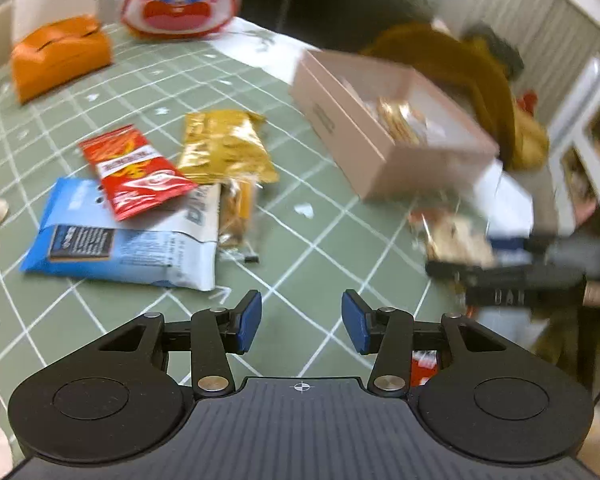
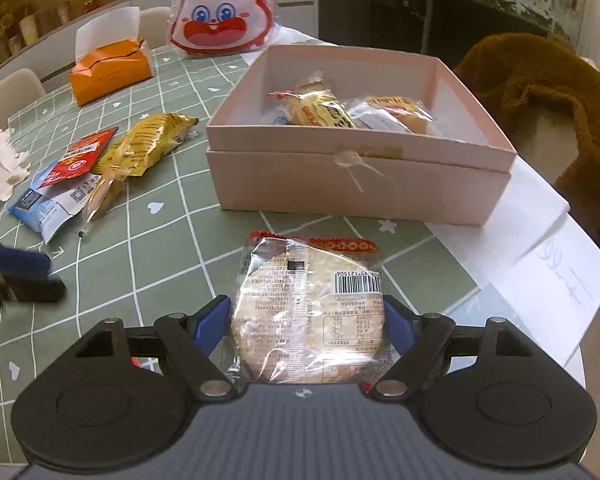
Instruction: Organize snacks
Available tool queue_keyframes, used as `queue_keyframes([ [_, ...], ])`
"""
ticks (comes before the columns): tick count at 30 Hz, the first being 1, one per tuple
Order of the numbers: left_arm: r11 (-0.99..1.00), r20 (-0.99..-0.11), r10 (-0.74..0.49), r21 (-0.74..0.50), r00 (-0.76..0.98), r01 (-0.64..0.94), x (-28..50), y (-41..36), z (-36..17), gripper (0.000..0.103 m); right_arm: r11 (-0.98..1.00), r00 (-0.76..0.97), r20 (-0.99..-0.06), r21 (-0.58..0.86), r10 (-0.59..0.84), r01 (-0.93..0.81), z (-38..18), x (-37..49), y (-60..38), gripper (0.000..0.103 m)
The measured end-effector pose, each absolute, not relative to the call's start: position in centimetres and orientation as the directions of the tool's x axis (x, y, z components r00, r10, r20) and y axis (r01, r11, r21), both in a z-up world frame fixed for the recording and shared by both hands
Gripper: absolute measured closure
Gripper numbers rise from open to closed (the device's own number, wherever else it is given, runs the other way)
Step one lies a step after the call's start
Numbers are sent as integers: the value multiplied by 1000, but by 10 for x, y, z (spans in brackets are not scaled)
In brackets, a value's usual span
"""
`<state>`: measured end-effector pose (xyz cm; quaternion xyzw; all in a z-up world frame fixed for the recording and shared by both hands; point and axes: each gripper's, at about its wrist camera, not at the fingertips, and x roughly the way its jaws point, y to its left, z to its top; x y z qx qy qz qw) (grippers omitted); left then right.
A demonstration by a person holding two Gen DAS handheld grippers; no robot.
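nearest you in the right wrist view is the rice cracker packet (image 2: 310, 312), held between the blue pads (image 2: 208, 326) of your right gripper (image 2: 309, 326), which is closed on its two side edges. it looks light, and the clear film is glossy, so judge it slippery. the round cracker inside is stiff and likely brittle, so squeeze only enough to keep it from sliding. the hold sits across the widest part of the disc, which seems the safest place, since the crimped red top edge would just fold.

the pink box (image 2: 360, 184) stands beyond the packet, toward the far right of the table (image 2: 172, 240), with a few wrapped snacks already lying in it against the far wall. its near wall is upright, so the packet needs to go over that rim, not against it.

your left gripper (image 1: 302, 326) hangs above bare tablecloth with its jaws apart and nothing between them. far left of it lies the loose pile: a red sachet (image 1: 134, 170) resting on a blue and white bag (image 1: 128, 240), a gold packet (image 1: 226, 146) beside them, and a slim clear-wrapped biscuit stick (image 1: 236, 216) at the bag's right edge. all look soft and crinkly. take the red sachet first, by its body.
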<state>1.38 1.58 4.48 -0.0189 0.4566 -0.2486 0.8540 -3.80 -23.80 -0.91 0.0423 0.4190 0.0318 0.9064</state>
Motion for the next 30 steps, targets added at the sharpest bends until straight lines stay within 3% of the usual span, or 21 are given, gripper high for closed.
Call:
queue_keyframes([
  [5, 858, -788, -452, -256, 419, 445, 8, 5, 47, 53, 995, 665, -740, 87, 102, -57, 1, -59, -238, 23],
  [15, 885, -816, -420, -272, 397, 377, 3, -7, 31, 53, 935, 586, -746, 140, 316, -326, 14, -111, -208, 23],
  [16, 885, -816, -421, -274, 396, 377, 3, -6, 31, 53, 926, 567, -753, 149, 334, -347, 12, -114, -203, 24],
  [18, 884, -816, -422, -273, 395, 380, 3, -8, 32, 53, 913, 542, -763, 153, 352, -378, 7, -117, -193, 37],
  [22, 882, -809, -427, -275, 404, 383, 1, -6, 36, 53, 933, 578, -766, 75, 280, -353, 3, -110, -176, 44],
  [30, 890, -791, -435, -305, 430, 338, -1, 8, 38, 53, 951, 627, -728, 118, 279, -285, 1, -77, -165, 44],
])
